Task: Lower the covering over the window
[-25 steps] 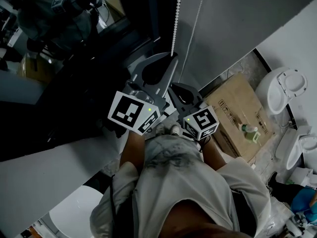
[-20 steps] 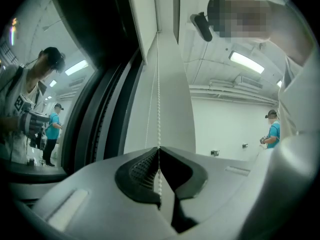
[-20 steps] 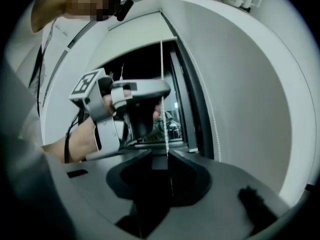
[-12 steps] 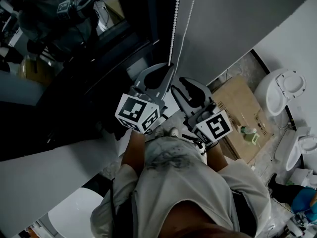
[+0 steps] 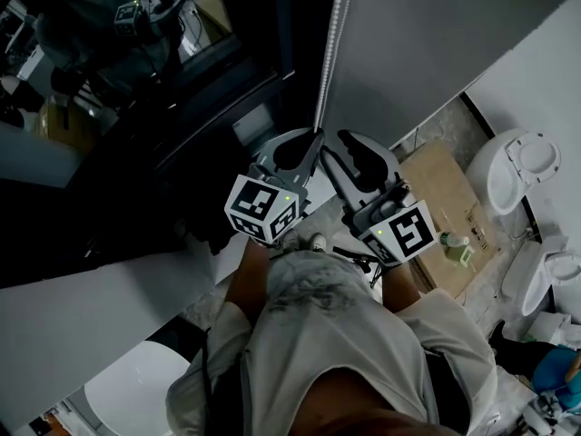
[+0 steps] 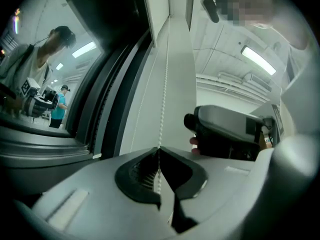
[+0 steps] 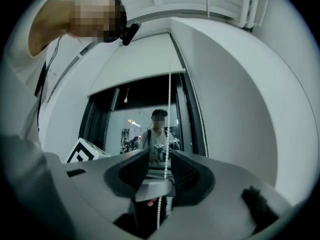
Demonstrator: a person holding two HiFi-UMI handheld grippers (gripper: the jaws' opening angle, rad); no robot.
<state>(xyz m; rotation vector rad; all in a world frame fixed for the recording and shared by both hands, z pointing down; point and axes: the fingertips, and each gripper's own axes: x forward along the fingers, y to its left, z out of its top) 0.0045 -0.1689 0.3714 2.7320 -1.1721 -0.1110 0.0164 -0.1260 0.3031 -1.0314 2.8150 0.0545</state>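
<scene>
Two-handed work, hand over hand, on the bead chain (image 6: 163, 84). Nearest: clamped hard on that chain with the left gripper (image 6: 160, 152), jaws pinched together, beads running straight up out of the nip. Just beside it, spread wide with the right gripper (image 7: 159, 155), jaws just now opening, chain hanging loose between the pads, not pressed by them. To do this step well: keep drawing straight down along the chain's own line with the left, no sideways drag; reach high with the right, centre the beads between the pads, close fully before letting go with the left, never leaving the chain unheld. Further off, above and behind: blind (image 7: 135, 64) rolled down only partway, lower edge across the upper part of the window (image 7: 131, 121), dark and uncovered beneath, so probably plenty of pulling left. Against a second ago: lower now with the left, same pinch on the chain; higher with the right, then shut and sitting below its partner, now released and drawn up about level with it.
</scene>
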